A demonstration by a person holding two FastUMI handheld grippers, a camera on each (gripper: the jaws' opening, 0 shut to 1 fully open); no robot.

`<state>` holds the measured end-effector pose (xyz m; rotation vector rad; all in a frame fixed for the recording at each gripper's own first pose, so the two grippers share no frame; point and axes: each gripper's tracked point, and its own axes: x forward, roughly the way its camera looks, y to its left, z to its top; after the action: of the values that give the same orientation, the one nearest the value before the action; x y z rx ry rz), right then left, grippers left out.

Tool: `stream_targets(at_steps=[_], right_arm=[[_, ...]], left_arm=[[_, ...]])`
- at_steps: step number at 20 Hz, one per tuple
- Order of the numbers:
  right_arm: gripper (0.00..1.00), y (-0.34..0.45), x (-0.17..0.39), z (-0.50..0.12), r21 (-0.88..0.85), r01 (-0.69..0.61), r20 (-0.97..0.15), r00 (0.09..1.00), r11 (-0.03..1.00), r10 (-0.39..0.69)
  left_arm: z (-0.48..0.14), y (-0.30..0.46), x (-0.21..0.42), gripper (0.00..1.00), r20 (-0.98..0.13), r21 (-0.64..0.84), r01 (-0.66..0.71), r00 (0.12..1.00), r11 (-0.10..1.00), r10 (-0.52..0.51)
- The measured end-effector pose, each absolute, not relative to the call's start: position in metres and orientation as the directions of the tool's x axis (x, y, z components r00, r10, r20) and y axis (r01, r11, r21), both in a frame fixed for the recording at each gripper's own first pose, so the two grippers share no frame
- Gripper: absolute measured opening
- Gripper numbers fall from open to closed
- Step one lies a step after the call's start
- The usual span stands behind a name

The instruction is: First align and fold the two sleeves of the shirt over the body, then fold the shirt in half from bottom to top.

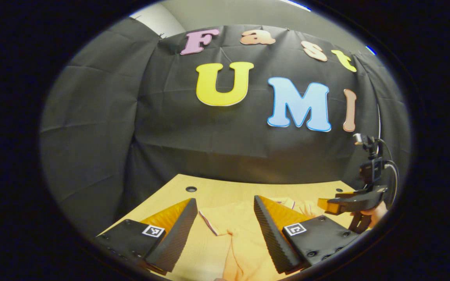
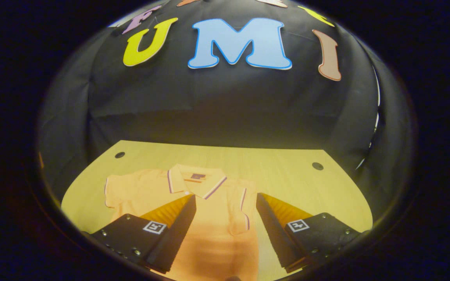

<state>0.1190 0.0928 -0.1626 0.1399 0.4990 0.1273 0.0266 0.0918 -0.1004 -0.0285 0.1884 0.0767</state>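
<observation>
Shirt (image 2: 209, 218) lies flat on the counter (image 2: 287, 168), face up, collar (image 2: 195, 181) at the far end from the right gripper (image 2: 225, 230). Long axis runs from between that gripper's fingers out toward the booth wall, hem end nearest the fingers and passing out of sight below them. In the right gripper view one short sleeve (image 2: 117, 191) spreads out beyond the left finger; the other sleeve (image 2: 244, 207) sits just inside the right finger and already looks turned in over the body, though I cannot be sure.

Right gripper: fingers wide apart, nothing between them but the shirt lying on the counter beneath. It hovers over the lower body, not gripping.

Left gripper (image 1: 225, 230): fingers also wide, holding nothing. Between them lies a trimmed sleeve edge (image 1: 209, 224) and plain cloth. The right gripper shows beyond its right finger, in a hand (image 1: 373, 214), over the shirt's far side.

Handling, judged: light knit cloth, soft, no stiffness, will drape and wrinkle if dragged. Not slippery, not fragile. A pinch at a single layer should lift it easily. Best hold for the sleeve fold is the cuff edge of the spread sleeve; for the later half fold, the two hem corners, one per gripper.

Step in hand looks like the sleeve fold; the bottom-to-top fold is not yet done.
</observation>
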Motion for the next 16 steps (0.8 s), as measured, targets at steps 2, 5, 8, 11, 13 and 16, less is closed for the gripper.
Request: stream_targets(at_steps=[2,5,8,11,13,16], right_arm=[[0.94,0.096,0.103,-0.145,0.162,-0.069,-0.446,0.885,0.984,0.135],[0.96,0.101,0.077,-0.120,0.140,-0.048,-0.424,0.900,0.989,0.104],[0.96,0.111,0.056,-0.095,0.143,-0.036,-0.390,0.917,0.989,0.090],[0.94,0.117,0.037,-0.074,0.134,-0.026,-0.363,0.929,0.991,0.073],[0.96,0.121,0.027,-0.064,0.129,-0.025,-0.347,0.935,0.991,0.069],[0.96,0.128,0.012,-0.053,0.134,-0.035,-0.334,0.939,0.990,0.078]], left_arm=[[-0.113,0.105,0.045,0.96,-0.203,-0.029,-0.065,0.977,0.997,0.058],[-0.141,0.126,0.074,0.96,-0.238,-0.039,-0.058,0.970,0.998,0.047],[-0.170,0.144,0.103,0.95,-0.266,-0.038,-0.071,0.962,0.997,0.058],[-0.194,0.153,0.129,0.94,-0.287,-0.037,-0.082,0.955,0.996,0.068],[-0.212,0.158,0.144,0.94,-0.309,-0.043,-0.091,0.948,0.995,0.073],[-0.245,0.164,0.164,0.94,-0.356,-0.053,-0.119,0.930,0.992,0.092]])
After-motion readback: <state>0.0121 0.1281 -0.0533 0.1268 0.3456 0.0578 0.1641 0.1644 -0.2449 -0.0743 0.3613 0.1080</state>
